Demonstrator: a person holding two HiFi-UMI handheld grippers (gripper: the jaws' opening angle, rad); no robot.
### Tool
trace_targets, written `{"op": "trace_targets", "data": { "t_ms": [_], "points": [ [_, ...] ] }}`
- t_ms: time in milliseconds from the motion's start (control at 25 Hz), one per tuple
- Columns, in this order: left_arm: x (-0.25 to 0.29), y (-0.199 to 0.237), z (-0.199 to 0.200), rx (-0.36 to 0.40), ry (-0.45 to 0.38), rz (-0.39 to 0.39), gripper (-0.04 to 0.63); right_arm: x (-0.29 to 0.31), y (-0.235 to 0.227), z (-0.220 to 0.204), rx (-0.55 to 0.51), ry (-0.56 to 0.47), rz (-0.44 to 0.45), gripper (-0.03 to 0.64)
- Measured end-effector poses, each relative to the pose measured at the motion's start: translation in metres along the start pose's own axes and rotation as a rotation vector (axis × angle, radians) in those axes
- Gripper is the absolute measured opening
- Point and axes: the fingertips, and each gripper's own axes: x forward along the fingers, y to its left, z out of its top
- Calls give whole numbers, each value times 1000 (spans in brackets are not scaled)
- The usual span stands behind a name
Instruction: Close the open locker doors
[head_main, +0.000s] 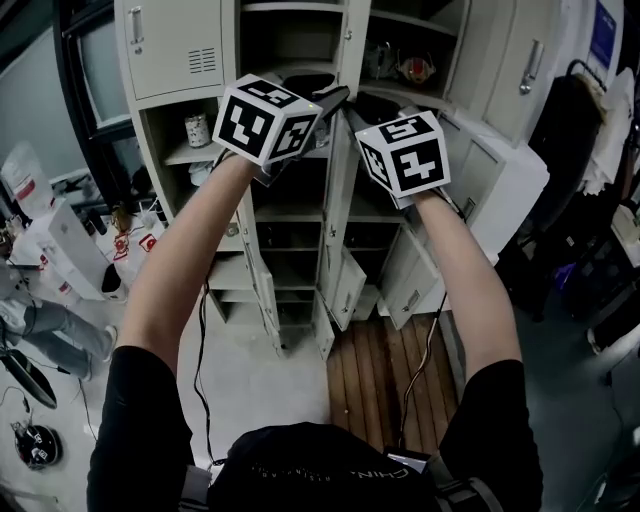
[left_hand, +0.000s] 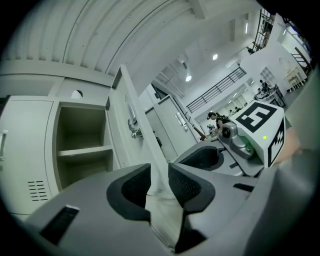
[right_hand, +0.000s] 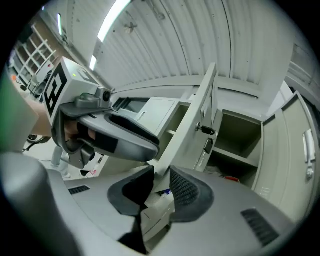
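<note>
A bank of beige lockers (head_main: 180, 45) stands in front of me with several doors hanging open. One tall open locker door (head_main: 340, 210) juts edge-on toward me between my two raised grippers. My left gripper (head_main: 328, 98) is shut on this door's edge (left_hand: 145, 145), which runs between the pads (left_hand: 135, 186). My right gripper (head_main: 356, 112) grips the same door (right_hand: 192, 120) from the other side, its pads (right_hand: 184, 189) pressed against the panel. A key (right_hand: 205, 130) sits in the door's lock. Each gripper shows in the other's view: the right gripper (left_hand: 250, 135), the left gripper (right_hand: 100, 125).
A wide open door (head_main: 500, 180) swings out at the right, and smaller low doors (head_main: 345, 290) hang open near the floor. A jar (head_main: 197, 128) and a red item (head_main: 415, 68) sit on shelves. White boxes (head_main: 60, 240) and a seated person's legs (head_main: 40, 330) are at the left.
</note>
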Motion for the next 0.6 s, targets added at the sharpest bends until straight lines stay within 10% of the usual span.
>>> {"op": "trace_targets", "data": {
  "t_ms": [600],
  "points": [
    [-26,49,-19,43,115,175,117,50,49,26,-17,-118,185,69]
  ]
}}
